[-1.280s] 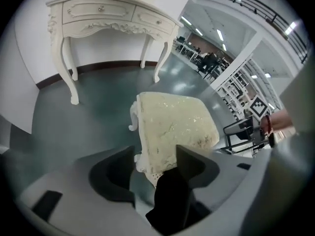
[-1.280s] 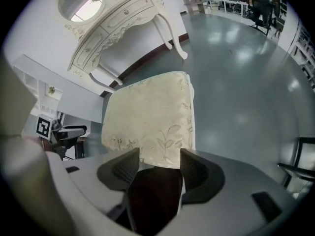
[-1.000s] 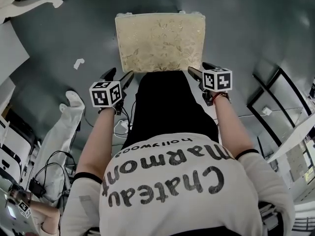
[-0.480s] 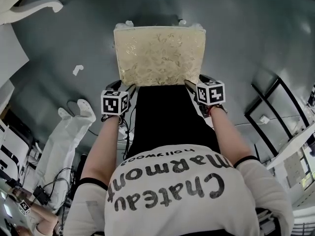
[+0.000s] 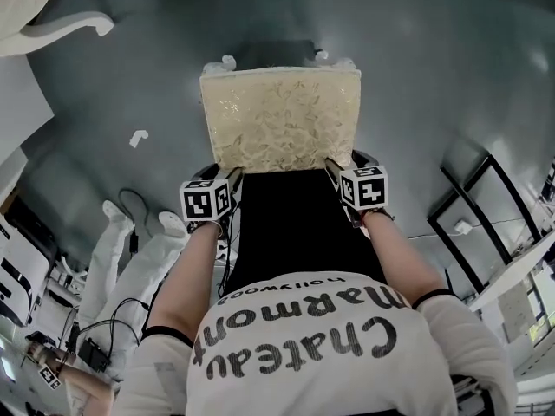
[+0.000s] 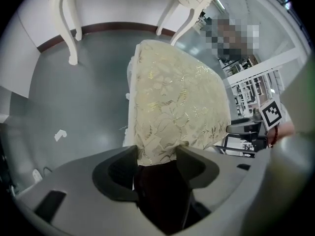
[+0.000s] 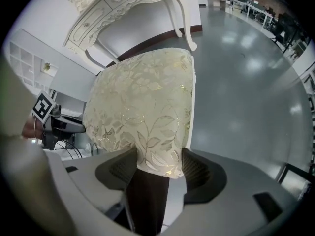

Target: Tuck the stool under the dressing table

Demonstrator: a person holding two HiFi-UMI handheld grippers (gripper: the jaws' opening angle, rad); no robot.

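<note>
The stool's cream floral cushion (image 5: 282,120) stands on the grey floor in front of me. My left gripper (image 5: 227,176) is at its near left corner, my right gripper (image 5: 340,167) at its near right corner. In the left gripper view the cushion (image 6: 177,107) fills the gap of my left gripper (image 6: 156,156), whose jaws are closing and touch it on both sides. In the right gripper view the cushion corner (image 7: 142,112) lies between the jaws of my right gripper (image 7: 158,163), which are starting to close. The white dressing table (image 7: 128,4) stands beyond the stool.
A curved white table leg (image 5: 61,20) shows at the far left. White bags (image 5: 130,258) and black cables lie on the floor to my left, with a paper scrap (image 5: 138,137) beyond them. A black frame (image 5: 473,198) leans at the right.
Both grippers have come in from beside the stool onto its near corners. The left one moved furthest, right and forward, and its jaws now straddle the cushion edge.
</note>
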